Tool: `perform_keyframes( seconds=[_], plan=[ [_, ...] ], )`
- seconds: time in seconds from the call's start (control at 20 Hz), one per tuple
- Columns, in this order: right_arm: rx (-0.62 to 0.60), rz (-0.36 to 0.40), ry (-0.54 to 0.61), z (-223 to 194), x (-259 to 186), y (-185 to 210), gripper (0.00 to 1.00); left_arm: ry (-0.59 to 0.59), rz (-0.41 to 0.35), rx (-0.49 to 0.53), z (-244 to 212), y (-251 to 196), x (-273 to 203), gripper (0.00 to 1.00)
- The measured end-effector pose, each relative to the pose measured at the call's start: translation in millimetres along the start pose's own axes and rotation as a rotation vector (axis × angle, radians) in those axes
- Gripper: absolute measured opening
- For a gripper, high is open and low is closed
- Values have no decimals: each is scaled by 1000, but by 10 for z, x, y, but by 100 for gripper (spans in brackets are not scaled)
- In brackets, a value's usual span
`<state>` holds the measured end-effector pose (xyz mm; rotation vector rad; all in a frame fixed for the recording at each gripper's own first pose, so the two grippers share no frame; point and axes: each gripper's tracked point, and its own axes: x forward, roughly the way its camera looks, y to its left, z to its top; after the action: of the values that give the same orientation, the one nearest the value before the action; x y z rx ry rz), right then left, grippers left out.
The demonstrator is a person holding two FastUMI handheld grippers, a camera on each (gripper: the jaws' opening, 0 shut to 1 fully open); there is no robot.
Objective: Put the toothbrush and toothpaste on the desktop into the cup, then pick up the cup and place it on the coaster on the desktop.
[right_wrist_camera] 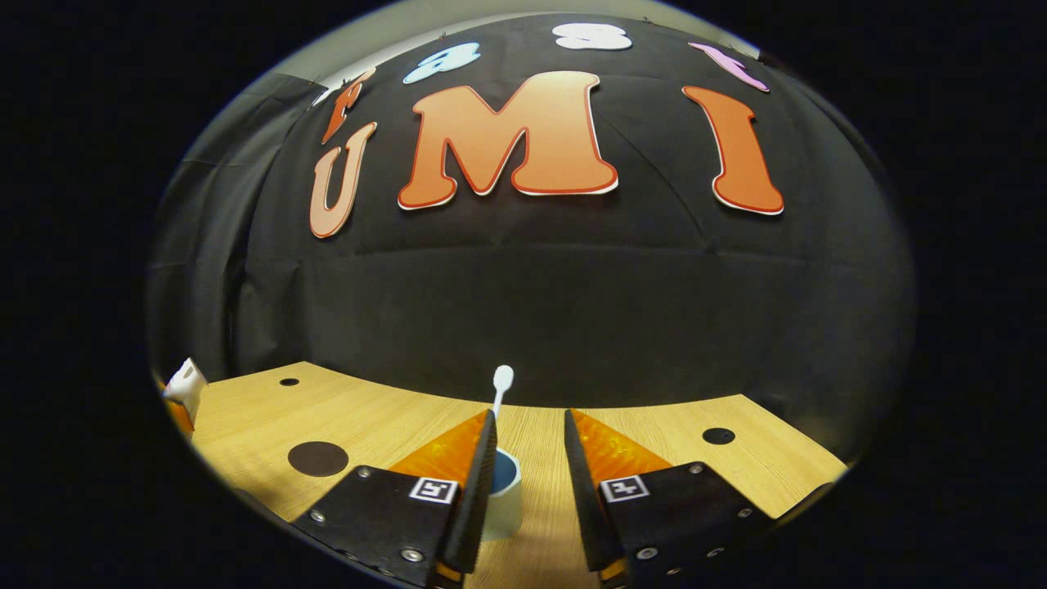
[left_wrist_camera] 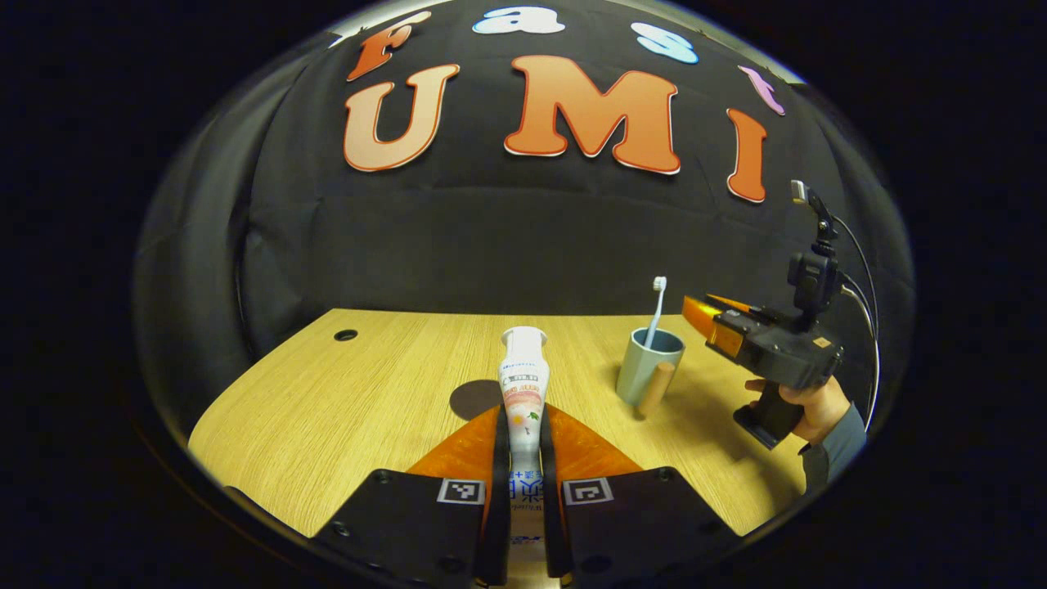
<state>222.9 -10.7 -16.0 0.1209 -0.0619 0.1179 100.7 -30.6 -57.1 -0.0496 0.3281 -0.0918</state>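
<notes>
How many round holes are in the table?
2. One hole sits near the far left corner of the table; another hole sits toward the far right. The bigger dark disc looks like a coaster, not a hole. More may be hidden.

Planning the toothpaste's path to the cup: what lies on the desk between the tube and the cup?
Bare wood. In the left gripper view, nothing sits between the toothpaste held by the left gripper and the cup; the coaster lies on the tube's other side.

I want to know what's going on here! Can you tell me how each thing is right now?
toothpaste: gripped upright, cap up
left gripper: shut on toothpaste
toothbrush: standing in cup, bristles up
cup: upright on desk, not on coaster
coaster: bare
right gripper: open, above cup
</notes>
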Motion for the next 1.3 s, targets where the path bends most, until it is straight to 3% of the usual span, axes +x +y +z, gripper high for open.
perform_keyframes(
  seconds=[0.2,0.5,0.85,1.3],
  plan=[
    [-32,15,6,19,-325,-13,79,-124,-41,1,553,-168,290,20],
    [-42,19,6,78,-840,-128,96,-321,-142,-52,1138,-716,459,20],
    [16,-23,-23,211,-1148,-491,97,-476,-219,-110,1714,-1247,893,20],
    [59,-70,-26,151,-1349,-848,97,-402,-270,-128,1541,-1679,1851,20]
  ],
)
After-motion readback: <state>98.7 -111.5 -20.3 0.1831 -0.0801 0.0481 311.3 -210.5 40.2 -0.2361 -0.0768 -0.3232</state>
